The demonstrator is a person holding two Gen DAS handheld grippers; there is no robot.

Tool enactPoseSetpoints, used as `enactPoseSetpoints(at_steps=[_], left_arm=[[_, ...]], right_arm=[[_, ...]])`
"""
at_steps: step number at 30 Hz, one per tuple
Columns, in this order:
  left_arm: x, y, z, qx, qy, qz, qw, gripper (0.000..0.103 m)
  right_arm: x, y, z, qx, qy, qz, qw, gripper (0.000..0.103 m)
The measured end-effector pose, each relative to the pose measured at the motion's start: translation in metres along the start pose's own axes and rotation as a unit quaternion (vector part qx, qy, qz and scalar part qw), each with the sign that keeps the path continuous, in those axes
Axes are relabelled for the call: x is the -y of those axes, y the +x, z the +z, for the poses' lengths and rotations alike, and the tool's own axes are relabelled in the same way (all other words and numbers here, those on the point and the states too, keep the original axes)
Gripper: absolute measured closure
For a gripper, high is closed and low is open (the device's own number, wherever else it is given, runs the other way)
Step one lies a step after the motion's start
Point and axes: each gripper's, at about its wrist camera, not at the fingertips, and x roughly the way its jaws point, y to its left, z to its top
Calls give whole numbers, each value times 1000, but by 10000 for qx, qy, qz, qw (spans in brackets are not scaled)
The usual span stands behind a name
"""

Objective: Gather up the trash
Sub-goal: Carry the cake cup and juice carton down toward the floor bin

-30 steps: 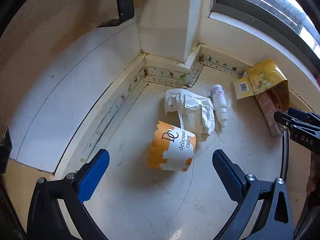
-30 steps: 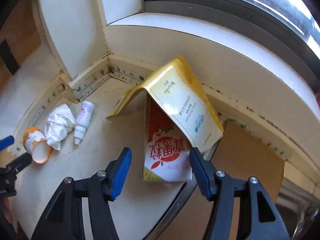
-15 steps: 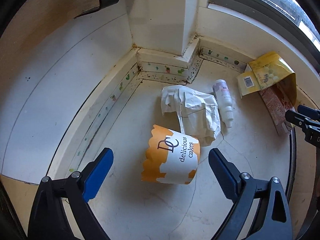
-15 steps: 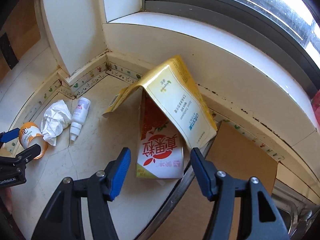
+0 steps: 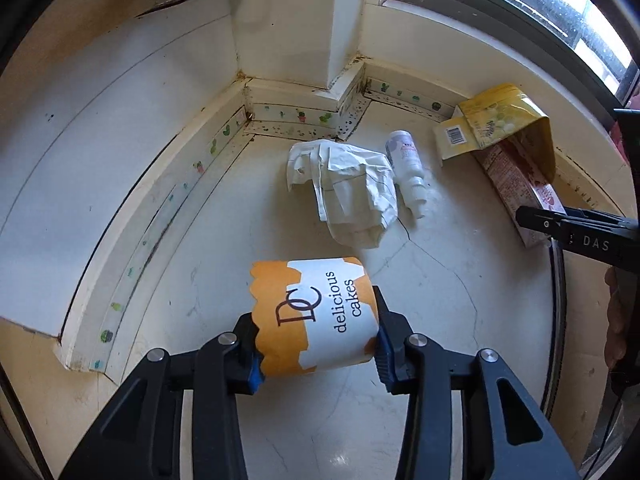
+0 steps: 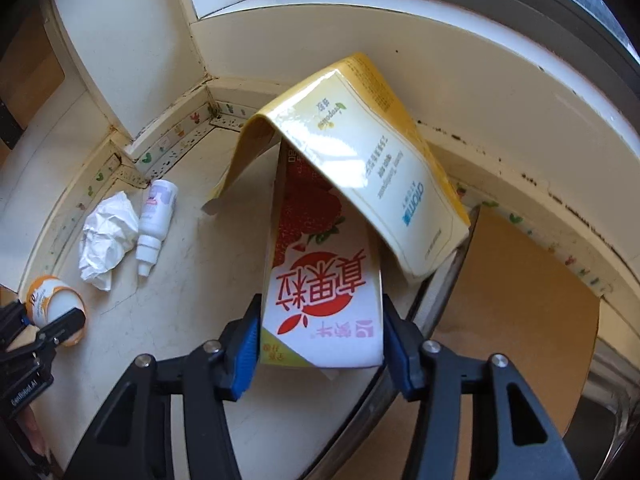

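Observation:
My left gripper (image 5: 316, 350) is shut on an orange-and-white "delicious cakes" paper cup (image 5: 316, 312) lying on its side on the white counter. The cup also shows in the right wrist view (image 6: 54, 304). My right gripper (image 6: 320, 344) is shut on a red-and-white juice carton (image 6: 320, 292) at the counter's edge. A bent yellow pouch (image 6: 372, 160) drapes over the carton's far end. A crumpled white tissue (image 5: 348, 188) and a small white bottle (image 5: 408, 168) lie between the cup and the carton.
The counter (image 5: 200, 280) ends in a corner with a white pillar (image 5: 300, 20) and tiled walls, under a window (image 5: 540, 0). A round sink rim (image 6: 436, 284) and a brown board (image 6: 512, 300) lie right of the carton.
Both grippers moved forward and closed. The left jaws now clamp the paper cup. The right jaws now clamp the juice carton.

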Motion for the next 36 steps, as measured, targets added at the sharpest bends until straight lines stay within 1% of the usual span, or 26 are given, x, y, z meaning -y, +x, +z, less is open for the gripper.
enactPoseSetpoints(at_steps=[3, 6, 12, 16, 20, 24, 28, 31, 33, 35, 36], left_arm=[[3, -18, -16, 38, -57, -205, 9998, 63], [8, -39, -38, 43, 11, -277, 9996, 63], [13, -84, -94, -67, 64, -559, 9984, 63], [12, -121, -128, -40, -29, -827, 9966, 63], [11, -160, -163, 87, 57, -1043, 9945, 63], [5, -202, -200, 230, 244, -1230, 9918, 63], [-9, -239, -244, 352, 357, -1340, 9897, 63], [-22, -262, -276, 424, 373, -1414, 9883, 63], [-30, -277, -297, 405, 398, -1462, 9876, 63], [-39, -286, -315, 399, 420, -1497, 9870, 63], [-43, -290, -325, 378, 414, -1510, 9869, 63]], right_arm=[[-4, -15, -17, -135, 84, 249, 9996, 50], [-10, -32, -42, -283, 176, 517, 9981, 50], [-29, -75, -99, -317, 188, 911, 9952, 50], [-41, -113, -136, -216, 194, 1018, 9944, 50], [-59, -157, -166, 33, 255, 1040, 9942, 51], [-89, -208, -207, 348, 228, 1062, 9935, 51], [-123, -248, -253, 547, 129, 1077, 9926, 51], [-149, -267, -291, 560, 83, 1152, 9917, 51], [-166, -277, -318, 528, 61, 1246, 9908, 51], [-178, -284, -342, 441, 98, 1349, 9898, 50], [-183, -285, -355, 323, 168, 1469, 9885, 50]])
